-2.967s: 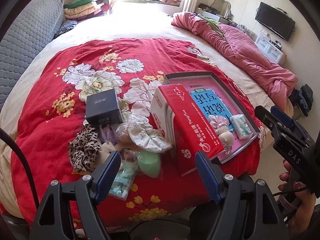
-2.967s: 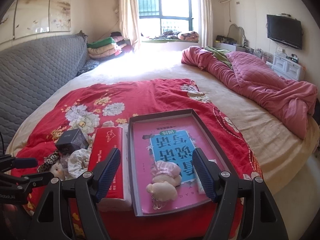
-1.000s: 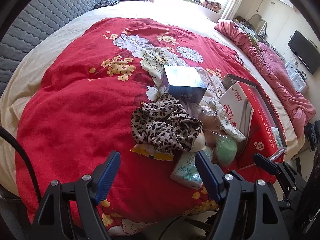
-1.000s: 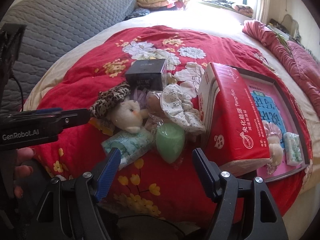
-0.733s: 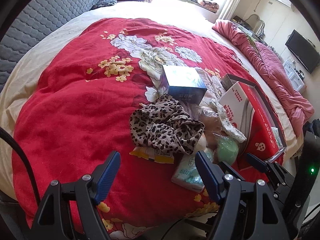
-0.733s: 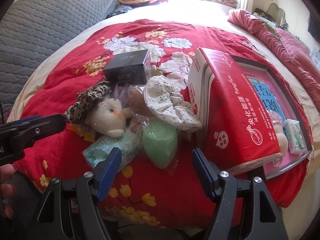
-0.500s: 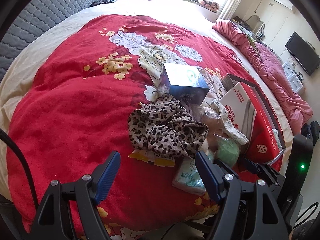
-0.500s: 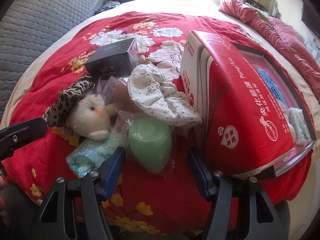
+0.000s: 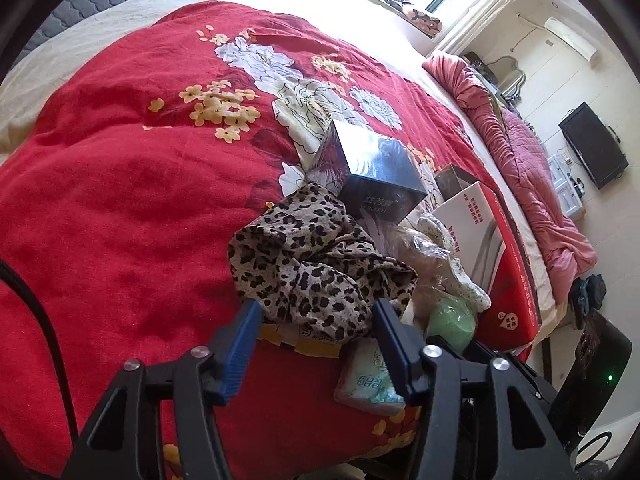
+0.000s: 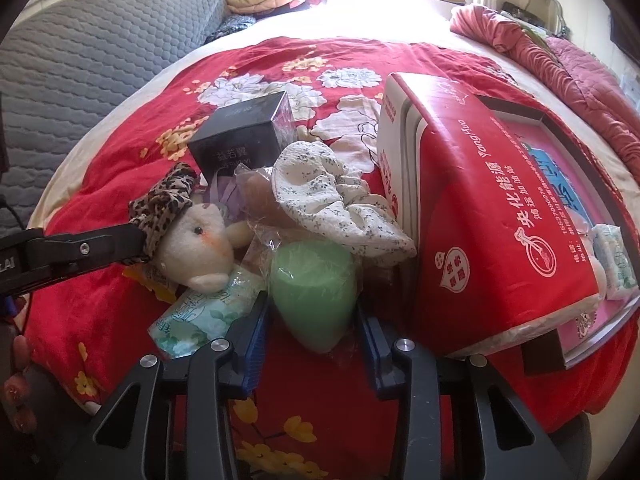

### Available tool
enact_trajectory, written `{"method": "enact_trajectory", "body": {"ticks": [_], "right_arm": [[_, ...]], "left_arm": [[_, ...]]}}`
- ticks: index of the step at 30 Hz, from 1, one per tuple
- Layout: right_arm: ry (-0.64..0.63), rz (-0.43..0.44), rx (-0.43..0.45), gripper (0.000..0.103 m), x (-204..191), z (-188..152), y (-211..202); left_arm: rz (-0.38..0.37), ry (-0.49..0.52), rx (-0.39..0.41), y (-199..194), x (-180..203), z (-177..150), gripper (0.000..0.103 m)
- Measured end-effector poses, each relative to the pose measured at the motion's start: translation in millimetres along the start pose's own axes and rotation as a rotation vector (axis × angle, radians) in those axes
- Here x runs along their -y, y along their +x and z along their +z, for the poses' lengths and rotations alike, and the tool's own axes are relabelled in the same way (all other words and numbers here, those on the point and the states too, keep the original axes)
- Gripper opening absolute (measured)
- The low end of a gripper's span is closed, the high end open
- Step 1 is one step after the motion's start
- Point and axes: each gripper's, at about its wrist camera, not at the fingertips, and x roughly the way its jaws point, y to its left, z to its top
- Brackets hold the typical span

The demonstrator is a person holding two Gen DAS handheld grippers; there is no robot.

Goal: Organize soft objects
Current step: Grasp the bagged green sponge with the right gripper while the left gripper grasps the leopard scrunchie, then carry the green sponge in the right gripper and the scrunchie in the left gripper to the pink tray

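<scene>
A pile of soft things lies on the red floral blanket (image 9: 120, 208). The leopard-print scrunchie (image 9: 312, 264) sits just ahead of my open left gripper (image 9: 316, 316), its near edge between the fingertips. My right gripper (image 10: 310, 316) has its jaws on both sides of the green egg-shaped sponge (image 10: 314, 292), touching or nearly so. Around it lie a white plush bear (image 10: 196, 244), a white floral scrunchie (image 10: 332, 204), a tissue pack (image 10: 204, 312) and a wrapped brown item (image 10: 260, 196). The sponge (image 9: 452, 320) and tissue pack (image 9: 368, 384) also show in the left wrist view.
A dark gift box (image 10: 244, 136) stands behind the pile. A red tissue carton (image 10: 480, 208) leans on a grey tray (image 10: 592, 168) holding a pink book and small soft items at right. Grey quilted headboard (image 10: 80, 64) at left; pink duvet (image 9: 532, 184) on the bed's far side.
Both grippers moved forward into the pile. The left closed in on the leopard scrunchie and narrowed somewhat. The right narrowed its jaws around the green sponge.
</scene>
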Motion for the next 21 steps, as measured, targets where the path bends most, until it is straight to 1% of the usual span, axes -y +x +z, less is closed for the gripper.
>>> {"method": "enact_trajectory", "body": {"ticks": [1, 3, 4, 6, 9, 11, 16, 21], "right_arm": [[-0.006, 0.007, 0.007, 0.041, -1.2, -0.3, -2.6], [-0.025, 0.026, 0.028, 0.041, -5.5, -0.9, -10.0], [-0.037, 0.027, 0.039, 0.041, -7.8, -0.5, -13.8], [-0.057, 0.044, 0.058, 0.041, -11.8, -0.2, -21.1], [-0.064, 0.071, 0.074, 0.041, -13.1, 0.3, -27.4], [-0.066, 0.077, 0.081, 0.041, -12.9, 0.6, -30.7], [-0.085, 0.101, 0.117, 0.041, -14.5, 2.1, -42.8], [-0.092, 0.107, 0.144, 0.041, -12.8, 4.2, -51.5]], "left_arm": [[-0.017, -0.006, -0.005, 1.6, -1.3, 0.5, 0.043], [-0.042, -0.015, -0.011, 4.0, -4.1, 1.0, 0.027], [-0.048, -0.017, -0.009, 3.9, -4.8, 1.1, 0.023], [-0.039, -0.013, -0.001, 2.8, -5.5, 0.9, 0.010], [-0.050, 0.001, 0.001, 1.6, -5.4, 0.0, 0.006], [-0.061, 0.001, 0.012, -1.2, -6.6, -1.2, 0.005], [-0.027, 0.038, 0.082, -19.6, -1.9, -1.3, 0.004], [0.024, 0.076, 0.124, -34.7, 6.8, -4.3, 0.004]]}}
